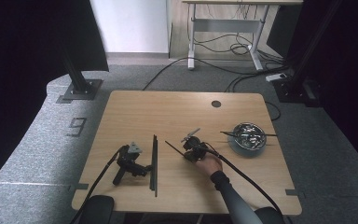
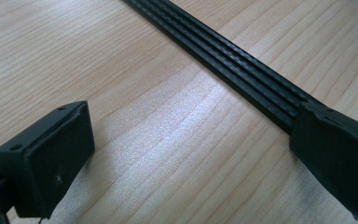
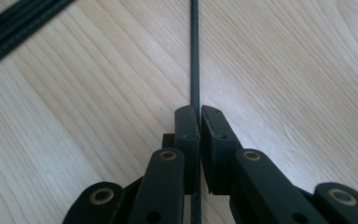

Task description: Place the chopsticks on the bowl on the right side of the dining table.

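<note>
A thin black strip (image 1: 174, 148) lies slanted on the wooden table (image 1: 135, 107), left of the person's hand. My right gripper (image 1: 187, 154) is shut on its near end; in the right gripper view the pads (image 3: 186, 126) pinch the strip (image 3: 195, 56), which runs straight away from them. A row of several black strips (image 1: 154, 161) lies side by side at centre left. My left gripper (image 1: 144, 169) rests on the table beside that row, open. In the left gripper view its jaws (image 2: 186, 154) stand wide over bare wood, the right one at the strips (image 2: 242, 70).
A metal bowl (image 1: 248, 137) holding more black strips stands at the right of the table. A round cable hole (image 1: 216, 103) is near the far edge. Cables trail from both grippers toward the near edge. The strip row (image 3: 18, 28) shows at the right gripper view's upper left.
</note>
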Demonstrator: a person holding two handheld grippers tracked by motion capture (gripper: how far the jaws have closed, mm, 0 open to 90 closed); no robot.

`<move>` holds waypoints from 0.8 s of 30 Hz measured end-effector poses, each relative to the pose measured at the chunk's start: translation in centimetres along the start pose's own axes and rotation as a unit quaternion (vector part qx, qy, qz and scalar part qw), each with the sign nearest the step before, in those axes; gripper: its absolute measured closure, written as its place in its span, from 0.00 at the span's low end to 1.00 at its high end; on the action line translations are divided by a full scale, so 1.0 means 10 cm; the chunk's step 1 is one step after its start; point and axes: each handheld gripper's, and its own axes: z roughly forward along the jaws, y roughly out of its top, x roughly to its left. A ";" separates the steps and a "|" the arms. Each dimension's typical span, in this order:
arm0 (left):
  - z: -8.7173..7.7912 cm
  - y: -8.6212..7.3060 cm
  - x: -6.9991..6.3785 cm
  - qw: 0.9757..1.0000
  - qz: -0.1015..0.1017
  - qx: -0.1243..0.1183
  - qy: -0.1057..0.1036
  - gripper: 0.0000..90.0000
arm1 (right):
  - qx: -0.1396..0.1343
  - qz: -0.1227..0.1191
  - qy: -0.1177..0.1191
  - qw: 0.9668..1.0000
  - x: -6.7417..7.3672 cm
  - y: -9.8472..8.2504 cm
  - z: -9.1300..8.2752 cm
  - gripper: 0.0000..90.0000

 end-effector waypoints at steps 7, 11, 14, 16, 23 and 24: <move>0.00 0.00 0.00 1.000 -0.001 0.000 0.000 0.00 | 0.007 0.004 -0.007 1.000 -0.09 -0.12 -0.08 0.95; 0.00 0.00 0.00 1.000 -0.001 0.000 0.000 0.00 | 0.010 0.006 -0.013 1.000 -0.16 -0.20 -0.14 0.95; 0.00 0.00 0.00 1.000 -0.001 0.000 0.000 0.00 | 0.013 0.013 -0.019 1.000 -0.22 -0.28 -0.19 0.95; 0.00 0.00 0.00 1.000 -0.001 0.000 0.000 0.00 | 0.015 0.014 -0.021 1.000 -0.26 -0.33 -0.22 0.95; 0.00 0.00 0.00 1.000 -0.001 0.000 0.000 0.00 | 0.014 0.031 -0.020 0.999 -0.38 -0.48 -0.32 0.95; 0.00 0.00 0.00 1.000 -0.001 0.000 0.000 0.00 | 0.014 0.032 -0.020 0.999 -0.40 -0.51 -0.33 0.95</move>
